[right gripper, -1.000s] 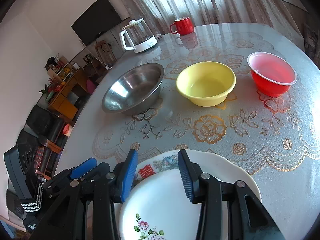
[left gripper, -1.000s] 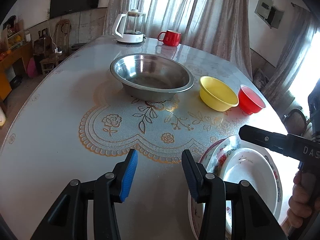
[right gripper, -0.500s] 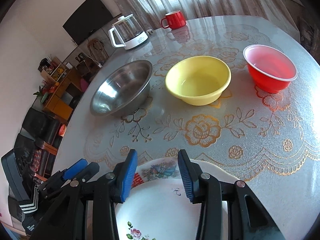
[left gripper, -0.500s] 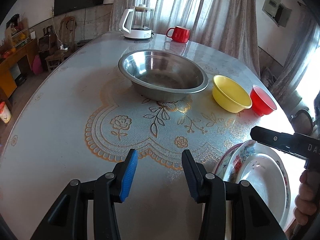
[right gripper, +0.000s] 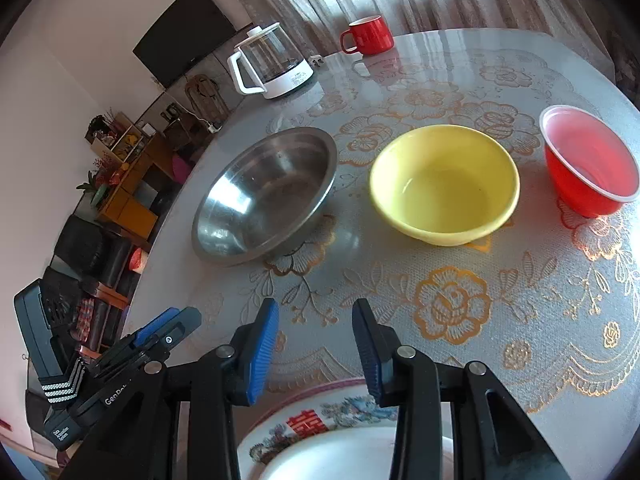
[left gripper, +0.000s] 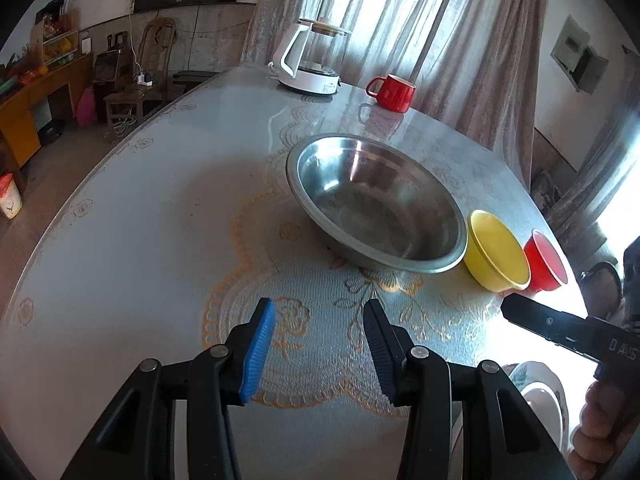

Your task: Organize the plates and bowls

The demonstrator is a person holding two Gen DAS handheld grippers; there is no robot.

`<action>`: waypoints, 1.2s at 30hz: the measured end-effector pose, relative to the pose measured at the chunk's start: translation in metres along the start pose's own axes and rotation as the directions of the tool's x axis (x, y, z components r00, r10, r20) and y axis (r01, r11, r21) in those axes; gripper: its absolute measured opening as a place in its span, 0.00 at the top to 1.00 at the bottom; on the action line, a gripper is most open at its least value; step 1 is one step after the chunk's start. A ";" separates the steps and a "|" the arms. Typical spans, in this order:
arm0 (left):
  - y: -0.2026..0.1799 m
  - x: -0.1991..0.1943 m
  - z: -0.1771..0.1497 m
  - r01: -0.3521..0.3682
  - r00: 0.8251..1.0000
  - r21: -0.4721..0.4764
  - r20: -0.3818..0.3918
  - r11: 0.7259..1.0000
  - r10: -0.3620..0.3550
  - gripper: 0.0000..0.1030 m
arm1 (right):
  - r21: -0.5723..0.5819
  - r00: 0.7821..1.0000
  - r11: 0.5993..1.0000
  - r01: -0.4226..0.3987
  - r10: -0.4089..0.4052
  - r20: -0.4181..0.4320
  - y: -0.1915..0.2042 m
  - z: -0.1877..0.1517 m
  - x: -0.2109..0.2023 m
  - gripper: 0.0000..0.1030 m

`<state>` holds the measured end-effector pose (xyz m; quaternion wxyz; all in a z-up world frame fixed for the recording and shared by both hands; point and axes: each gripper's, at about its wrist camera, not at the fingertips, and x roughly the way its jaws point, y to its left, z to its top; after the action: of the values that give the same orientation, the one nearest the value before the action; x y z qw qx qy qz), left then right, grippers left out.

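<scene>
On the desk (right gripper: 500,344) we see, left to right, an empty steel bowl (right gripper: 264,196), an empty yellow bowl (right gripper: 444,184) and an empty red bowl (right gripper: 590,160), with a kettle (right gripper: 272,66) and red mug (right gripper: 368,36) behind them. Our left tongs (left gripper: 318,344) gape over bare patterned cloth. Our right tongs (right gripper: 316,350), whose jaws have just been closing, hold nothing, with the flowered plate (right gripper: 320,424) at the near edge below them.

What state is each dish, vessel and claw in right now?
Steel bowl: upright, empty.
Yellow bowl: upright, empty.
Red bowl: upright, empty, apart from the yellow one.
Floral plate: flat on the table, below the right claw.
Red mug: upright.
Kettle: lid on.
Left claw: open, holding nothing.
Right claw: open, jaws just narrowed, nothing between them.
</scene>
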<state>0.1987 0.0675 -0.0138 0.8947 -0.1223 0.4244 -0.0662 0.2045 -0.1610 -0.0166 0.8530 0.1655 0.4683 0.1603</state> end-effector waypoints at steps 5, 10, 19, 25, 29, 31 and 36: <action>0.011 0.003 0.024 0.023 0.998 -0.035 0.052 0.999 -0.021 0.52 | 0.019 1.000 1.000 -0.008 0.008 0.017 0.008 0.022 0.013 0.63; 0.019 0.016 0.048 0.015 0.998 -0.061 0.070 0.998 -0.010 0.40 | 0.055 1.000 0.998 0.005 -0.006 0.026 0.008 0.042 0.029 0.63; 0.018 0.049 0.073 0.067 0.998 -0.078 0.015 0.995 -0.066 0.56 | 0.103 0.998 0.993 0.059 -0.059 -0.002 -0.001 0.061 0.064 0.71; 0.014 0.053 0.064 0.029 1.000 -0.055 -0.001 0.998 -0.029 0.79 | 0.051 0.998 0.996 0.068 -0.069 0.006 0.007 0.063 0.068 0.82; 0.018 0.042 0.052 0.039 0.999 -0.056 0.008 0.998 -0.039 0.79 | 0.037 0.997 0.997 0.070 -0.071 0.010 0.008 0.060 0.067 0.82; 0.018 0.036 0.046 0.033 0.999 -0.047 0.016 0.998 -0.032 0.79 | 0.020 0.998 0.998 0.065 -0.065 0.011 0.010 0.057 0.065 0.82; 0.026 0.019 0.029 0.047 0.998 -0.062 0.035 0.997 -0.045 0.79 | -0.007 0.998 0.998 0.055 -0.055 0.005 0.017 0.048 0.060 0.82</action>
<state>0.2334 0.0927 -0.0178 0.8957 -0.1611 0.4082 -0.0715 0.2745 -0.1267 -0.0299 0.8590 0.1497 0.4698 0.1379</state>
